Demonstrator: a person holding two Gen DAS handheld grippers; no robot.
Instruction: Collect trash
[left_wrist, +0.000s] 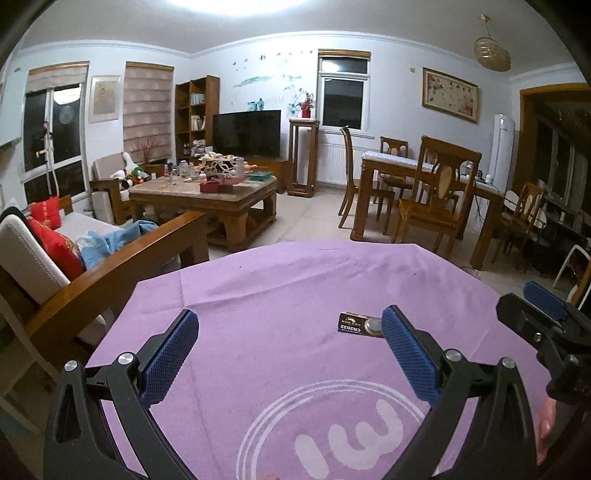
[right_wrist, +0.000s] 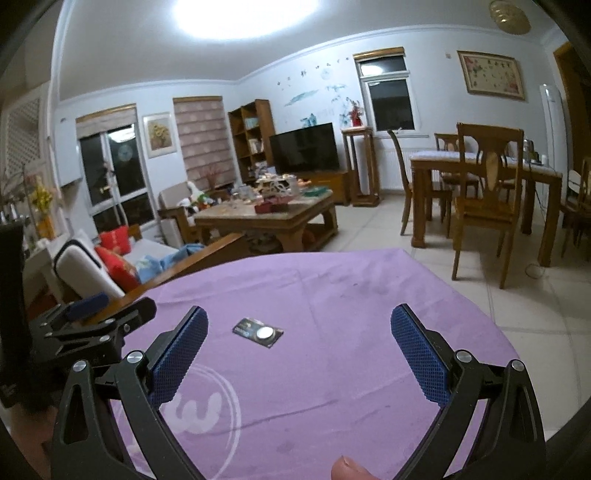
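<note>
A purple tablecloth (left_wrist: 295, 295) with a white circular logo covers the round table in front of both grippers. On it lies 1 piece of trash: a small dark coin-cell battery card (left_wrist: 360, 324) marked CR2032, with the silver cell (right_wrist: 266, 334) still seated in it.

The left gripper (left_wrist: 290, 338) stands wide open with nothing between its blue pads. In the left wrist view the card lies flat on the cloth just beside the tip of the right-hand pad, and whether they touch is not clear.

The right gripper (right_wrist: 299, 332) is also spread wide and holds nothing. In its view the card sits on the cloth between the 2 fingers, nearer the left one and apart from both.

Each gripper shows at the edge of the other's view, so they sit side by side over the table. A fingertip (right_wrist: 349, 468) shows at the bottom of the right wrist view.
</note>
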